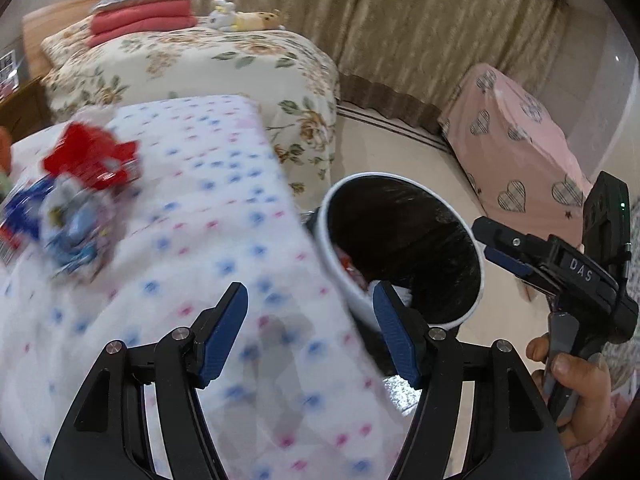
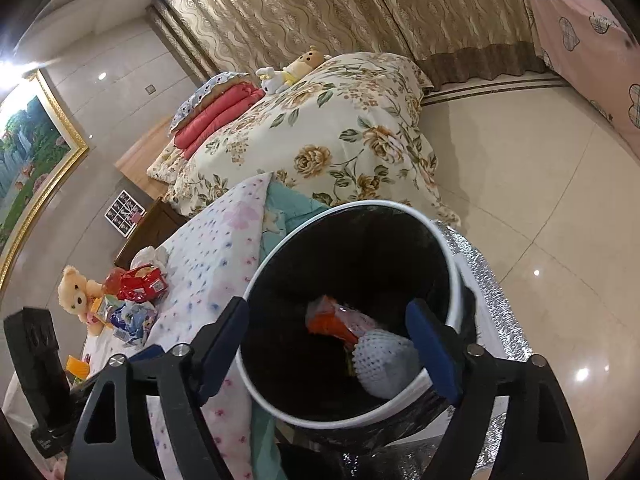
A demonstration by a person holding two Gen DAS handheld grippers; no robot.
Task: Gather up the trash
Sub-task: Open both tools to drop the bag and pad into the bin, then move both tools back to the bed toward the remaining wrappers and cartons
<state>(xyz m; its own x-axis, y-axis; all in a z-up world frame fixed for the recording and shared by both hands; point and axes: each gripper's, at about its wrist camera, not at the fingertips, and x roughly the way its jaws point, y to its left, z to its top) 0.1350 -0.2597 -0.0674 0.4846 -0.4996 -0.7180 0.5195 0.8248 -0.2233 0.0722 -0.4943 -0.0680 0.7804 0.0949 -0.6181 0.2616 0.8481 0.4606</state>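
Right gripper spread, empty, hangs over trash bin; orange wrapper lies inside. Left gripper spread, empty, over dotted cover. Remaining wrappers lie up-left of left gripper, nearer it than right.

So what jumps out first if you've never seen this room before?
Probably the white-rimmed bin with its black liner, beside the dotted bedspread, already holding an orange wrapper. The right gripper hangs open above it. Bright snack wrappers lie heaped on the bedspread further back.
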